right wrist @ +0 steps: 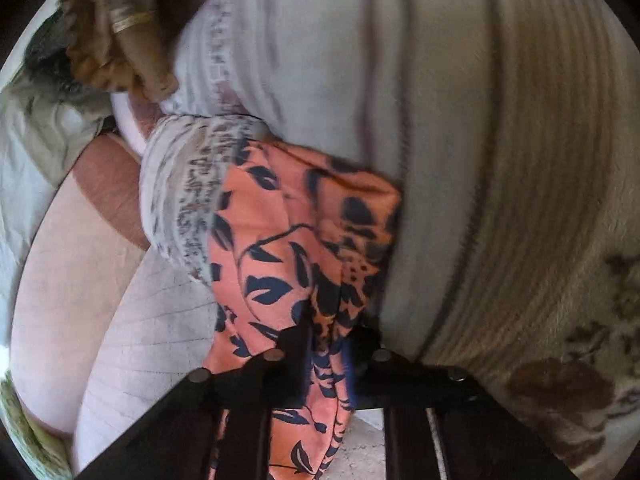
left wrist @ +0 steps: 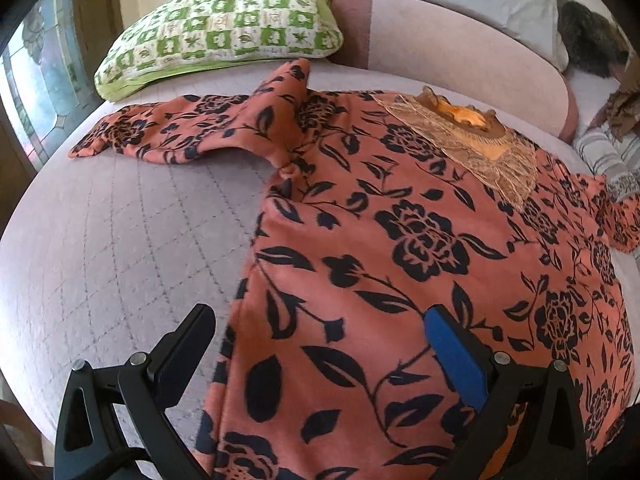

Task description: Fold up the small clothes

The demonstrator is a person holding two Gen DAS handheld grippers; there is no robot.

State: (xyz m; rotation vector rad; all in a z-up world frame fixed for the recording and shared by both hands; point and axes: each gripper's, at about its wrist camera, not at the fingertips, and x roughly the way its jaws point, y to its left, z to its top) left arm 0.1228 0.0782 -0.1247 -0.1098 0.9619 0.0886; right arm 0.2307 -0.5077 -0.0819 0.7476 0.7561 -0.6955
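Note:
An orange top with a black flower print (left wrist: 400, 240) lies spread flat on the pale quilted bed (left wrist: 120, 240), its lace collar (left wrist: 472, 140) at the far side and its left sleeve (left wrist: 172, 128) stretched out to the left. My left gripper (left wrist: 320, 344) is open just above the top's near left edge, one finger over the quilt, the blue-padded finger (left wrist: 456, 356) over the cloth. My right gripper (right wrist: 328, 344) is shut on a bunched fold of the same orange cloth (right wrist: 296, 232), which hangs up between its fingers.
A green and white checked pillow (left wrist: 224, 28) lies at the far left of the bed. A pink bolster (left wrist: 460, 48) runs along the back. Pale striped cloth (right wrist: 440, 120) and other garments (left wrist: 612, 152) crowd the right side, close to my right gripper.

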